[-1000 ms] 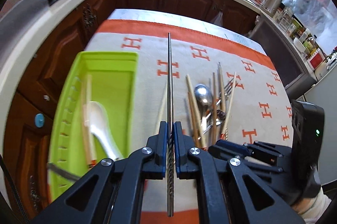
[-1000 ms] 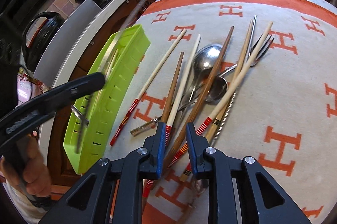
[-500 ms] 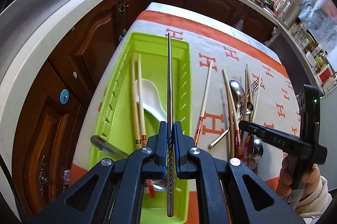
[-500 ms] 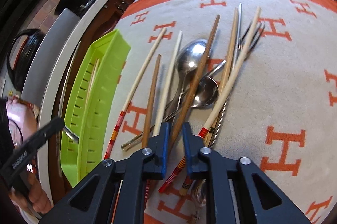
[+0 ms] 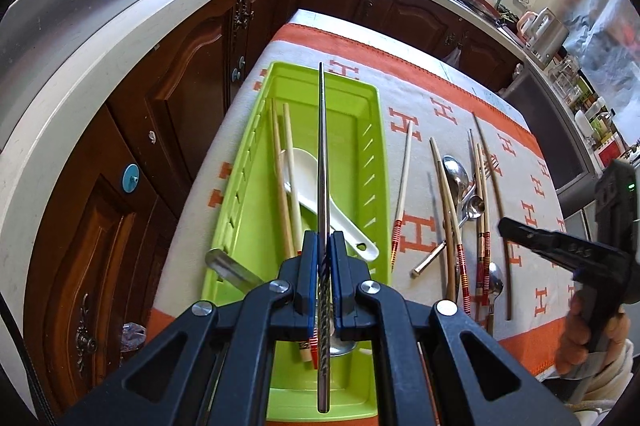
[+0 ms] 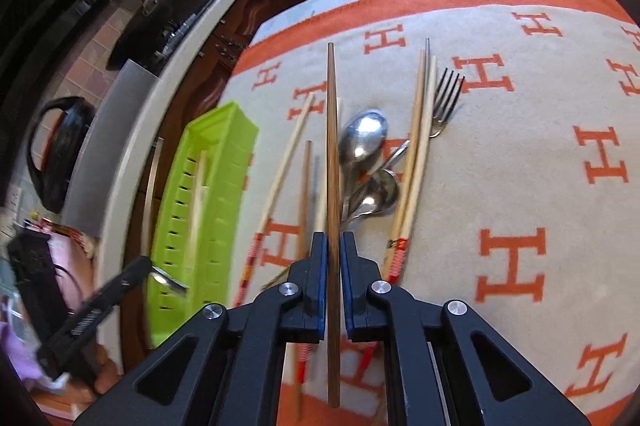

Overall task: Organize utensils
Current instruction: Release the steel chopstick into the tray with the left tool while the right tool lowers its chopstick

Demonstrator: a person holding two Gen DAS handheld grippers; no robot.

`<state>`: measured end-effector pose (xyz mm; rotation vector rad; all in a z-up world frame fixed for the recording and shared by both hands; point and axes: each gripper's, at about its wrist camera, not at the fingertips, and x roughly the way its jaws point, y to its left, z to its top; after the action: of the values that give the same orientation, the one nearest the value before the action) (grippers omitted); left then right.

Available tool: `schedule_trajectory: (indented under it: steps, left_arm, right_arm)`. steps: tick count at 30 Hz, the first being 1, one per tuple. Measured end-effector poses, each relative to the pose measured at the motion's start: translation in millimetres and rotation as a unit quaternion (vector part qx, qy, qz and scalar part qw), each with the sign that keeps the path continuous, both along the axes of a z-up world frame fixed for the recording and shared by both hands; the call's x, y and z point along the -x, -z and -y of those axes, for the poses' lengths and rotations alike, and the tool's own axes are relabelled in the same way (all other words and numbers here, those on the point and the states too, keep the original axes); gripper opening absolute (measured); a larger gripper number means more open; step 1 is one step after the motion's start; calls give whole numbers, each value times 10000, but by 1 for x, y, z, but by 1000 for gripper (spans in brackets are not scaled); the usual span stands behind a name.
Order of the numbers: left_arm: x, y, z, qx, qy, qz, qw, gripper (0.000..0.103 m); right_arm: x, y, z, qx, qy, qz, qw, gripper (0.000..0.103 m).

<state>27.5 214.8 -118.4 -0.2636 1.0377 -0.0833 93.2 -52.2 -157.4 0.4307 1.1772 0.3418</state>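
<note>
My left gripper (image 5: 324, 246) is shut on a metal chopstick (image 5: 322, 153) and holds it lengthwise above the green tray (image 5: 372, 129). The tray holds a white ceramic spoon (image 5: 308, 169), two pale chopsticks (image 5: 280, 161) and a metal handle (image 5: 232, 268). My right gripper (image 6: 333, 244) is shut on a dark wooden chopstick (image 6: 331, 129), held above the utensil pile. The pile lies on the cloth: two steel spoons (image 6: 364, 137), a fork (image 6: 446, 93), and several wooden chopsticks (image 6: 416, 161). The tray also shows in the right wrist view (image 6: 208, 185).
An orange-and-beige cloth (image 6: 520, 153) covers the table. Dark wood cabinets (image 5: 180, 85) and a white countertop (image 5: 100, 57) stand to the left of the table. The right gripper also shows in the left wrist view (image 5: 560, 246) at the right.
My left gripper carried the metal chopstick leftward, from above the cloth to above the tray. My right gripper closed on the dark wooden chopstick, and it now stands out from the pile.
</note>
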Motion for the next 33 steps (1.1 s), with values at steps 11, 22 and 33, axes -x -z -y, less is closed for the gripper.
schedule_trajectory:
  steps: [11, 22, 33]
  left_arm:
    - [3, 13, -7, -144, 44, -234, 9996, 4]
    - [14, -1, -26, -276, -233, 19, 9993, 16]
    - [23, -23, -45, -722, -549, 298, 9954, 28]
  right_arm:
    - [11, -48, -68, -451, -809, -181, 9955, 6]
    - [6, -46, -148, -276, -1145, -268, 9927, 6]
    - [-3, -18, -165, -245, -1076, -607, 9920, 7]
